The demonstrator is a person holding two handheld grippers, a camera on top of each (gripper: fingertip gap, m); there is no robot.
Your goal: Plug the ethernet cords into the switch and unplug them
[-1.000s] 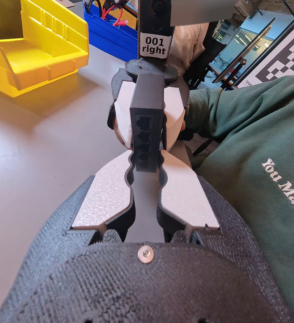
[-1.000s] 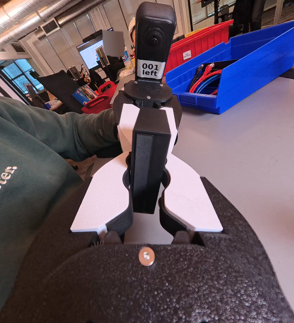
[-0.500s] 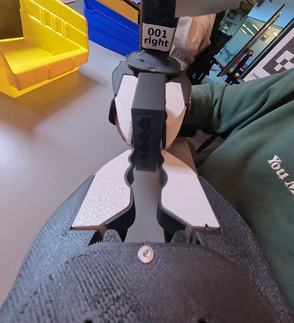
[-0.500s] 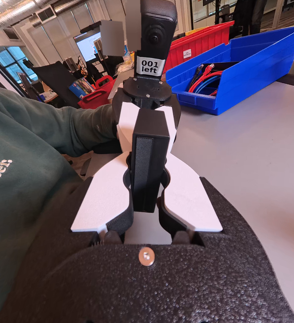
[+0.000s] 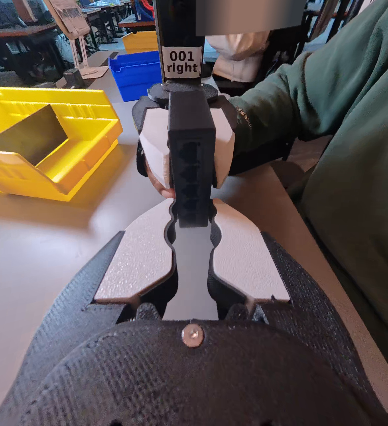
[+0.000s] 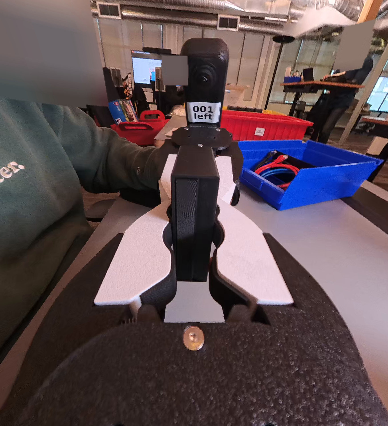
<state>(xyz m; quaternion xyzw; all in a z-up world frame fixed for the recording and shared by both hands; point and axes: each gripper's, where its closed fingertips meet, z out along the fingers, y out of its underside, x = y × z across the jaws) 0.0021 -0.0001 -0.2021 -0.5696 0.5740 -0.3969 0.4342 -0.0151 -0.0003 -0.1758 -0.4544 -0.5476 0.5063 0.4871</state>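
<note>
Both grippers clamped the black switch (image 5: 191,166) from opposite ends above the table (image 5: 38,253): the left gripper (image 5: 191,213) pinched only its near tip, the right gripper (image 6: 194,232) closed round more of its body, likely a handover. The cords (image 6: 277,169) lay in the blue bin (image 6: 326,182), unplugged. Since a second ago both views had swung, the yellow bin (image 5: 50,138) nearer centre
</note>
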